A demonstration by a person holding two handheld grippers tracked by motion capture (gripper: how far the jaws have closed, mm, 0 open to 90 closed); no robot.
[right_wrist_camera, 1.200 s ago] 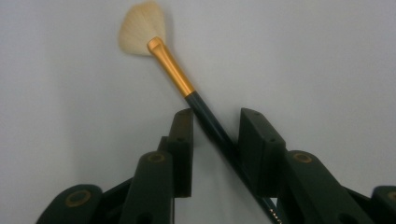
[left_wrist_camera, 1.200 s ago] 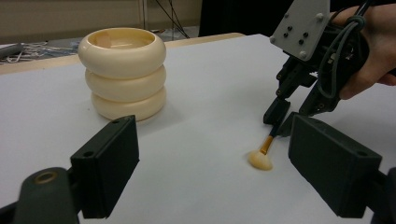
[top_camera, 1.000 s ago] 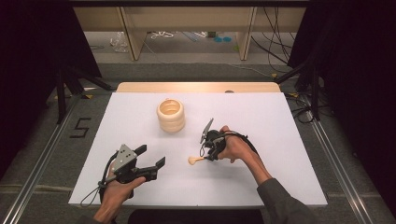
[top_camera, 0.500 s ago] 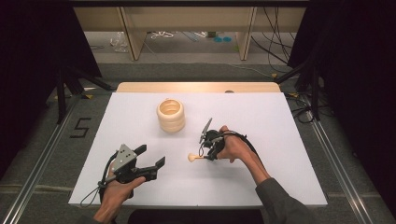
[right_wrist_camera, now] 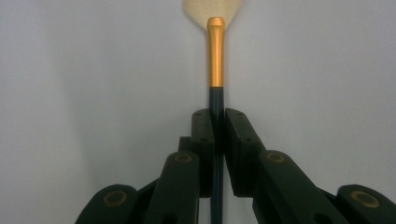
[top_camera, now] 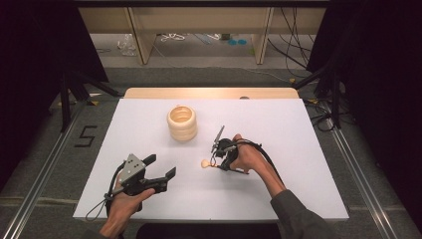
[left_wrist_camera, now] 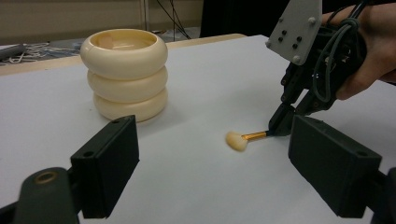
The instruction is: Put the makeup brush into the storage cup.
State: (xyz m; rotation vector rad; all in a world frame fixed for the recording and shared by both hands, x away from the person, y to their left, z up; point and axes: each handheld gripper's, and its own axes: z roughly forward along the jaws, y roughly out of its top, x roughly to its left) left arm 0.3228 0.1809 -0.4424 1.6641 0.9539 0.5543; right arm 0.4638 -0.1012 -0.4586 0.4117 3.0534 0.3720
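A small brush with cream bristles, a gold ferrule and a dark handle lies on the white table top. My right gripper is shut on the handle, and its jaws have just been closing on it. In the right gripper view the pads press the handle from both sides. The left gripper view shows the brush with the right gripper tilted down onto it. My left gripper rests open at the front left with nothing between its jaws. A cream ringed pot stands behind.
The pot is open-topped and stands left of the brush in the left gripper view. A wooden strip borders the table's far edge. Black stands and cables lie on the floor at both sides.
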